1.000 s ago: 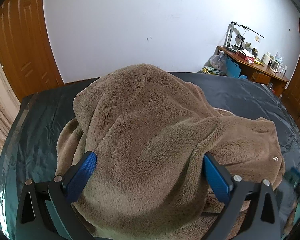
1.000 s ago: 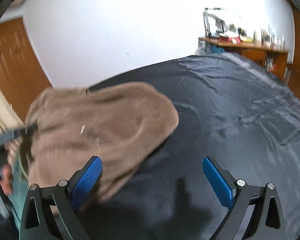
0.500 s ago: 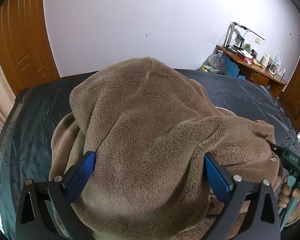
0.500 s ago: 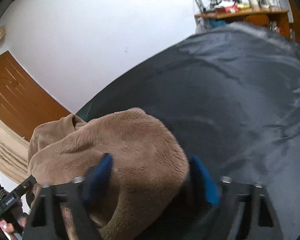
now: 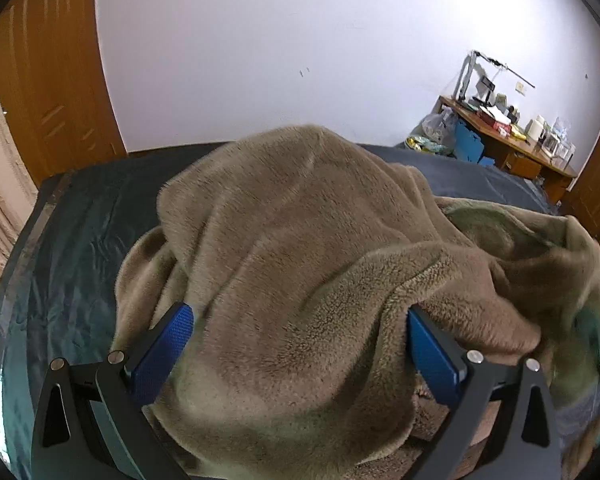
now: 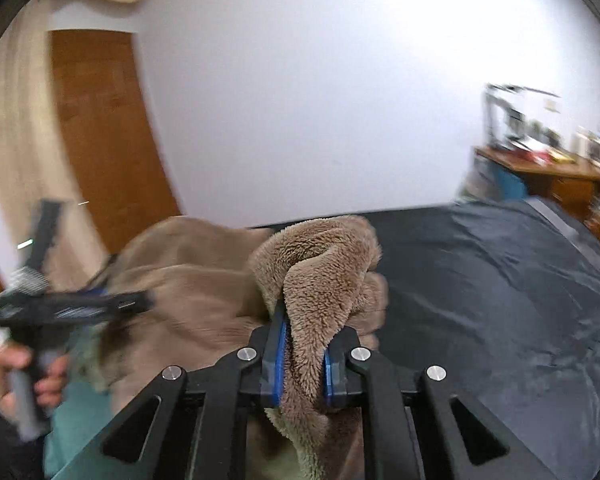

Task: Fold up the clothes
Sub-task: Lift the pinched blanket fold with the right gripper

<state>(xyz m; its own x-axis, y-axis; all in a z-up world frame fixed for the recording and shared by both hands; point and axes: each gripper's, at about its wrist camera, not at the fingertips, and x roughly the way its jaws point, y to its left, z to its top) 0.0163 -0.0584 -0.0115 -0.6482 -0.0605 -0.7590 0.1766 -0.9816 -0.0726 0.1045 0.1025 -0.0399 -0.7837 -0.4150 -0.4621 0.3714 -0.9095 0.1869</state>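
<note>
Right wrist view: right gripper fingers pinch a fold of the brown fleece, its bulk trailing lower left toward the wide-open left gripper.

— What am I working over?

— A bed under a dark, shiny, wrinkled cover that runs across to the far wall.

— And what lies on it?

— Only my brown fleece garment, heaped in a bunched mound near my side. Part of it rests on the cover; one fold stands up off it.
</note>
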